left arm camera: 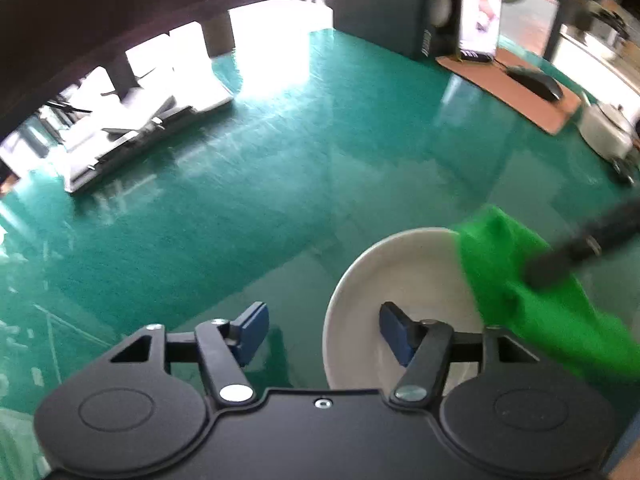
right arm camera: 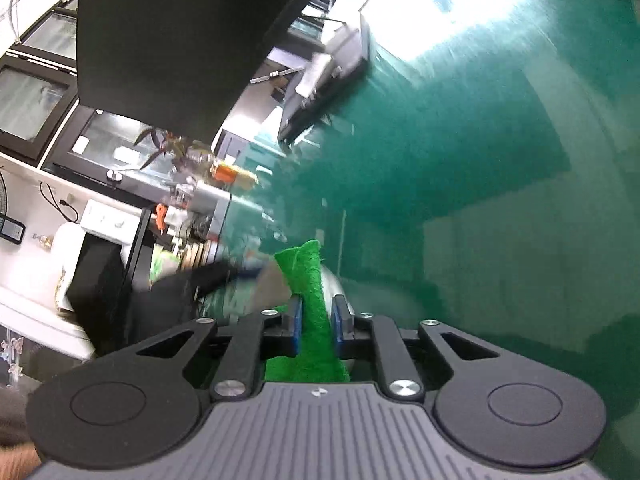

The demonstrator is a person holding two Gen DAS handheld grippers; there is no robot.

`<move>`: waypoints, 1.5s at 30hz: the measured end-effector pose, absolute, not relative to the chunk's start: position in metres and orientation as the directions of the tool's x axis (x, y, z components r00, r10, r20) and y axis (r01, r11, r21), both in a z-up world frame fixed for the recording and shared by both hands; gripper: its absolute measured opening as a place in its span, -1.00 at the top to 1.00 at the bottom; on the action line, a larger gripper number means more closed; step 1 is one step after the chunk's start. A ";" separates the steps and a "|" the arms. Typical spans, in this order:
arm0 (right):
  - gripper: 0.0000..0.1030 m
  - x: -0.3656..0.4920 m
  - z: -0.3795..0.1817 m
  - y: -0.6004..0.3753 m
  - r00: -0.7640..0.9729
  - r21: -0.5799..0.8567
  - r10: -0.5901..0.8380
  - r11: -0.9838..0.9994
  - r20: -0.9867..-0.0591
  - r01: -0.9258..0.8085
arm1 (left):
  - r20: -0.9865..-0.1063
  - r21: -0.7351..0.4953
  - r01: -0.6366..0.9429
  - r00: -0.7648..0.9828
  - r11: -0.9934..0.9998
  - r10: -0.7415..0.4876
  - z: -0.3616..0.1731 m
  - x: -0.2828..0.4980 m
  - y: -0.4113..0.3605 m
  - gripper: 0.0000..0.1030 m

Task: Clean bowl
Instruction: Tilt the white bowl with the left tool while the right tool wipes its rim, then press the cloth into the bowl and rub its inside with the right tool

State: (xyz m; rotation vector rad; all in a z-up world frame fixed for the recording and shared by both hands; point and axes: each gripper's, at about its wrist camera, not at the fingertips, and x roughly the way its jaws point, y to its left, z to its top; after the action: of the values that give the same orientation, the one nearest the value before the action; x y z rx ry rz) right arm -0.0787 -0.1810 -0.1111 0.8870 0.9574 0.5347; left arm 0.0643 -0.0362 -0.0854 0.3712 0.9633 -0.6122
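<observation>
A white bowl (left arm camera: 400,272) sits on the green table at the lower right of the left wrist view. My left gripper (left arm camera: 324,320) is open and straddles the bowl's left rim: one blue pad hangs outside it, the other over its inside, neither pressing. A bright green cloth (left arm camera: 500,264) lies over the bowl's right side, with a dark finger of my right gripper (left arm camera: 576,248) on it. In the right wrist view my right gripper (right arm camera: 318,308) is shut on the green cloth (right arm camera: 310,272). The bowl behind it is blurred and mostly hidden.
The green table (left arm camera: 240,200) stretches ahead. A white and grey stack (left arm camera: 140,120) lies at the far left. A black box (left arm camera: 380,4), a phone (left arm camera: 480,12), a mouse (left arm camera: 536,80) on a brown pad (left arm camera: 516,100) and a white pot (left arm camera: 604,128) stand far right.
</observation>
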 end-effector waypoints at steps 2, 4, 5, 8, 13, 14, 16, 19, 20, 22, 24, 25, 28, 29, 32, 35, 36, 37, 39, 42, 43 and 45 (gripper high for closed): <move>0.73 -0.088 -0.109 -0.181 0.520 0.838 0.716 0.546 -0.465 -0.002 | -0.842 -0.013 0.621 0.417 0.784 -0.343 -0.076 0.060 -0.031 -0.23; 0.73 -0.091 -0.107 -0.182 0.561 0.843 0.695 0.539 -0.449 0.008 | -0.846 -0.024 0.608 0.411 0.794 -0.340 -0.074 0.050 -0.027 -0.23; 0.73 -0.092 -0.107 -0.183 0.580 0.845 0.685 0.534 -0.441 0.012 | -0.849 -0.026 0.604 0.407 0.796 -0.337 -0.074 0.046 -0.026 -0.23; 0.74 -0.088 -0.102 -0.186 0.635 0.844 0.648 0.536 -0.420 0.012 | -0.862 -0.025 0.567 0.405 0.823 -0.305 -0.078 0.037 -0.026 -0.23; 0.81 -0.074 -0.091 -0.182 0.686 0.771 0.564 0.637 -0.459 -0.008 | -0.873 -0.028 0.544 0.396 0.839 -0.286 -0.089 0.038 -0.026 0.54; 0.85 -0.074 -0.088 -0.181 0.697 0.752 0.547 0.660 -0.465 -0.016 | -0.871 -0.028 0.542 0.399 0.840 -0.287 -0.089 0.040 -0.026 0.55; 0.85 -0.072 -0.079 -0.174 0.724 0.679 0.502 0.731 -0.472 -0.064 | -0.869 -0.037 0.553 0.393 0.833 -0.299 -0.090 0.044 -0.024 0.56; 0.85 -0.065 -0.080 -0.164 0.703 0.648 0.523 0.753 -0.482 -0.116 | -0.869 -0.029 0.574 0.391 0.818 -0.305 -0.091 0.047 -0.025 0.56; 0.85 -0.062 -0.083 -0.162 0.691 0.646 0.529 0.754 -0.494 -0.116 | -0.869 -0.027 0.580 0.389 0.814 -0.306 -0.091 0.048 -0.025 0.56; 0.86 -0.059 -0.088 -0.160 0.680 0.629 0.521 0.770 -0.516 -0.112 | -0.869 -0.020 0.587 0.391 0.809 -0.305 -0.091 0.049 -0.026 0.56; 0.86 -0.059 -0.091 -0.161 0.674 0.633 0.526 0.766 -0.519 -0.110 | -0.868 -0.007 0.601 0.393 0.799 -0.303 -0.091 0.049 -0.028 0.55; 0.86 -0.058 -0.092 -0.161 0.670 0.638 0.530 0.762 -0.520 -0.108 | -0.867 0.000 0.609 0.395 0.793 -0.304 -0.091 0.048 -0.028 0.55; 0.86 -0.044 -0.094 -0.156 0.663 0.640 0.543 0.758 -0.515 -0.124 | -0.865 0.000 0.621 0.394 0.784 -0.312 -0.091 0.048 -0.028 0.55; 0.86 -0.043 -0.094 -0.155 0.662 0.642 0.546 0.756 -0.513 -0.126 | -0.865 0.001 0.623 0.393 0.782 -0.312 -0.091 0.047 -0.028 0.55; 0.86 -0.021 -0.094 -0.141 0.645 0.647 0.579 0.744 -0.499 -0.168 | -0.867 0.008 0.628 0.393 0.778 -0.308 -0.091 0.048 -0.029 0.54; 0.86 -0.007 -0.092 -0.127 0.607 0.644 0.621 0.732 -0.496 -0.222 | -0.868 0.008 0.628 0.391 0.778 -0.307 -0.091 0.048 -0.029 0.54; 0.86 -0.007 -0.092 -0.125 0.600 0.644 0.627 0.730 -0.496 -0.230 | -0.867 0.008 0.627 0.392 0.779 -0.308 -0.091 0.048 -0.029 0.54; 0.86 -0.010 -0.091 -0.127 0.600 0.644 0.627 0.730 -0.497 -0.229 | -0.866 0.008 0.627 0.394 0.779 -0.308 -0.091 0.049 -0.029 0.54; 0.86 -0.017 -0.091 -0.137 0.604 0.656 0.620 0.727 -0.501 -0.202 | -0.864 0.014 0.631 0.397 0.775 -0.309 -0.092 0.049 -0.029 0.53; 0.86 -0.038 -0.092 -0.156 0.609 0.676 0.607 0.721 -0.510 -0.152 | -0.863 0.020 0.644 0.398 0.765 -0.312 -0.092 0.049 -0.029 0.53; 0.86 -0.044 -0.091 -0.160 0.612 0.676 0.601 0.723 -0.515 -0.142 | -0.862 0.023 0.649 0.398 0.761 -0.313 -0.092 0.049 -0.030 0.53; 0.86 -0.049 -0.090 -0.162 0.623 0.668 0.583 0.733 -0.522 -0.126 | -0.862 0.027 0.654 0.398 0.756 -0.314 -0.092 0.050 -0.030 0.53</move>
State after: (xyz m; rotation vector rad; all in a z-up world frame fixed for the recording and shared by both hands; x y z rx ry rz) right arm -0.0494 -0.1620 -0.0900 0.6318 0.8020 0.4396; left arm 0.0495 -0.0297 -0.0920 0.3928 0.9843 -0.6327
